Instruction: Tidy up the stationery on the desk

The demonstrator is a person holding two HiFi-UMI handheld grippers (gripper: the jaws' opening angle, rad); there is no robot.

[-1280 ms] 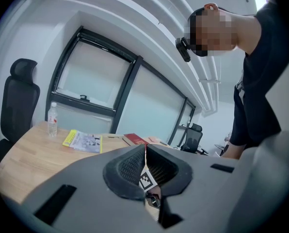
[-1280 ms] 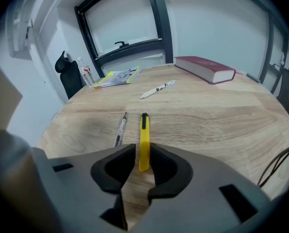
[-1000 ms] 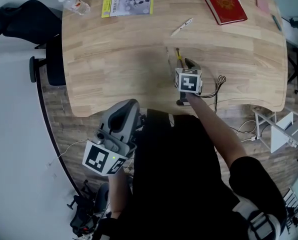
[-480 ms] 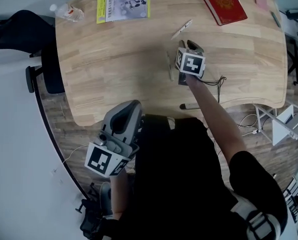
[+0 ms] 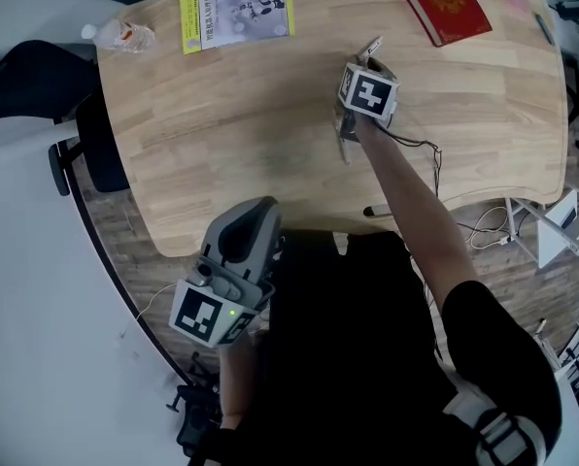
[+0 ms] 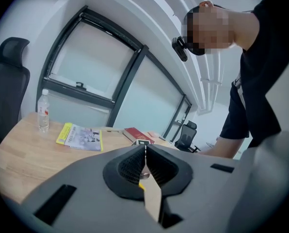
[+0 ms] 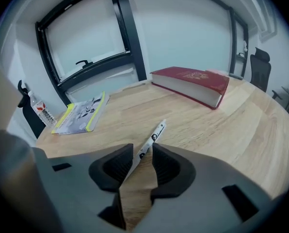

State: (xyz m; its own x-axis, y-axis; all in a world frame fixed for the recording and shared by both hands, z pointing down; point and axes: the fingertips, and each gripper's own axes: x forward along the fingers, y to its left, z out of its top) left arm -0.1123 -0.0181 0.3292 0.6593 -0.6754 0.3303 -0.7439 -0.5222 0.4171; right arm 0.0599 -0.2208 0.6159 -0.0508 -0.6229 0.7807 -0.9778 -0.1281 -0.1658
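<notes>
Wooden desk [image 7: 217, 130] bears a slim white pen [image 7: 152, 137], seemingly black-printed.

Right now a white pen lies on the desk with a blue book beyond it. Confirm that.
Wrong colour: the book is red, not blue, as the right gripper view shows. The white pen does lie on the desk with that book beyond it.

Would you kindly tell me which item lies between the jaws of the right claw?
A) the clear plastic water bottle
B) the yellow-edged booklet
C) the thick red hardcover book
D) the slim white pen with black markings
D: in the right gripper view the slim white pen with black markings lies on the pale wooden desk between the jaws of the right claw, which have just been opening and stand apart without pressing it.
</notes>
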